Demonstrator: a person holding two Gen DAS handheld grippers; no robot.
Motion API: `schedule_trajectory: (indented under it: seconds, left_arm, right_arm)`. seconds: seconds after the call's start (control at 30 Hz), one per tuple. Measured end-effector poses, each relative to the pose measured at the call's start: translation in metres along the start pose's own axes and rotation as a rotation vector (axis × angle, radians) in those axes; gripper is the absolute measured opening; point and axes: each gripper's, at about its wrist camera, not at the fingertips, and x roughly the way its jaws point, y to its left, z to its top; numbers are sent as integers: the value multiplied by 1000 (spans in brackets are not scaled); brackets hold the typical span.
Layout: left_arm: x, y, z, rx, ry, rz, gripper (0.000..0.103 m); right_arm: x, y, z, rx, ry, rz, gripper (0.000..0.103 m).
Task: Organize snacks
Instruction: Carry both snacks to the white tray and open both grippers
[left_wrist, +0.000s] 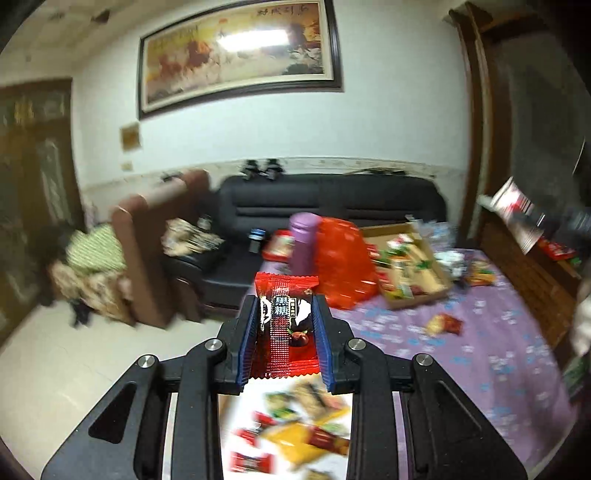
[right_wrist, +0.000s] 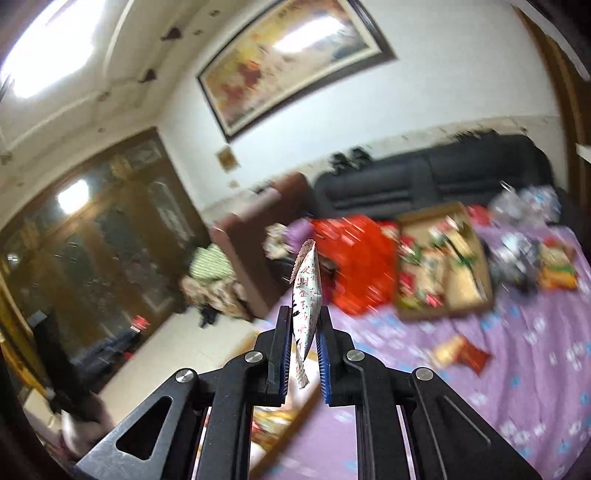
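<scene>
Two grippers each clamp one snack above the purple bed (left_wrist: 461, 343): left gripper (left_wrist: 286, 325) a red foil packet (left_wrist: 286, 295), right gripper (right_wrist: 303, 332) a thin white sachet (right_wrist: 306, 291), short of the cardboard box (left_wrist: 439, 273). Pinched edge-on, the sachet could slip out.

Purple patterned tablecloth (left_wrist: 461, 350) carries a cardboard tray (left_wrist: 413, 266), red bag (left_wrist: 343, 266) and loose packet (left_wrist: 445, 325)

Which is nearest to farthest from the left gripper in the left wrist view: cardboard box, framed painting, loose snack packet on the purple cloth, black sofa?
From the left gripper, shut on a red snack packet:
1. Loose snack packet, right, on the purple cloth.
2. Cardboard box, farther right on the cloth.
3. Black sofa, behind the table.
4. Framed painting, high on the back wall.
</scene>
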Motion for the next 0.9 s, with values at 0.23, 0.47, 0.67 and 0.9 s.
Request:
schedule_trajectory:
  seconds: [0.23, 0.47, 0.67, 0.9]
  left_arm:
    - [27, 28, 2, 90, -55, 266, 27]
    - [84, 46, -69, 19, 60, 153, 27]
    - [141, 50, -118, -124, 219, -15, 27]
    - [195, 48, -151, -234, 381, -73, 27]
  right_arm:
    - [52, 55, 35, -5, 42, 39, 13]
    - [161, 54, -78, -58, 316, 42, 13]
    - [234, 34, -165, -19, 500, 41, 12]
    - [270, 10, -200, 2, 564, -1, 12]
